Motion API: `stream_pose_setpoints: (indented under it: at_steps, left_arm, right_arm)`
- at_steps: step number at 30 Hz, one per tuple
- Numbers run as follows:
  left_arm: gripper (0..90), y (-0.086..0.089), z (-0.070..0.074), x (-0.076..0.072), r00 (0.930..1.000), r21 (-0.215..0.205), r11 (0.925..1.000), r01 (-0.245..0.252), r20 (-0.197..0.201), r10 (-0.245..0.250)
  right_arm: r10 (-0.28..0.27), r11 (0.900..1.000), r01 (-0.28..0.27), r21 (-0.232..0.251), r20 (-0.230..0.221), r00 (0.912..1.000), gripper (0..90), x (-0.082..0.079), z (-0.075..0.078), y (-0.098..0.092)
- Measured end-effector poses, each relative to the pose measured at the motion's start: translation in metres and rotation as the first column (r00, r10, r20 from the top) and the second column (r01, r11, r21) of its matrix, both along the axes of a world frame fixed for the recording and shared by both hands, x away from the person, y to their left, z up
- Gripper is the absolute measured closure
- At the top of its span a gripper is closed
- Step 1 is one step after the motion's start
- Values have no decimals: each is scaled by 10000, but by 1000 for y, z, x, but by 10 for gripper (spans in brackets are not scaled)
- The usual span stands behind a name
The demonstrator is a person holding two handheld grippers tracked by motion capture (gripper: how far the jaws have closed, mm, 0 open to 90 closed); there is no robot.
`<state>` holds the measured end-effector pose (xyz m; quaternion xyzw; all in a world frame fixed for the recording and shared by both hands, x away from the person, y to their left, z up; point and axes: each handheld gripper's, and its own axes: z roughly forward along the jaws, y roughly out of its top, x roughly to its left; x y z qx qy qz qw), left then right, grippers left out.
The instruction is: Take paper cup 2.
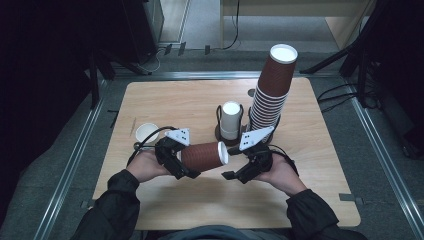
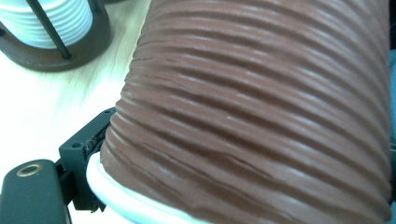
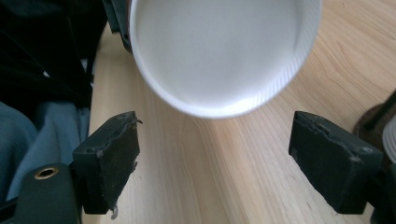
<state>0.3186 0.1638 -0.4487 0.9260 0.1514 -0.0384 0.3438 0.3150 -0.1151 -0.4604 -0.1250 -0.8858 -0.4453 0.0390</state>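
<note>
A brown ribbed paper cup lies on its side above the table, and my left gripper is shut on its left end. In the left gripper view the cup's ribbed wall is very close, with its white rolled rim against one black finger. The cup's white round end faces my right gripper. That gripper stands open, its two pads apart and short of the cup, with bare wood between them. From above, the right gripper sits just right of the cup.
A tall leaning stack of upturned brown cups stands at the back right of the wooden table. Beside it a dark wire holder holds white cups. A small white cup stands at the left.
</note>
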Motion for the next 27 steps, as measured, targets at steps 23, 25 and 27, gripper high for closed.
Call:
stream_pose_setpoints:
  at_steps: [23, 25, 27]
  left_arm:
    - [91, -11, -10, 9, 9995, 1904, 9817, 64, -329, -1]
    - [91, -13, -10, 9, 9993, 1997, 9798, 83, -383, -7]
    - [91, -14, -11, 9, 9992, 2041, 9789, 123, -407, -41]
  right_arm:
    - [-49, 9974, 69, -720, 279, 9996, 165, 3, -5, 1]
    - [-49, 9976, 74, -694, 358, 9993, 163, 3, -4, 2]
    - [-71, 9976, 99, -691, 413, 9991, 163, 4, -4, 2]
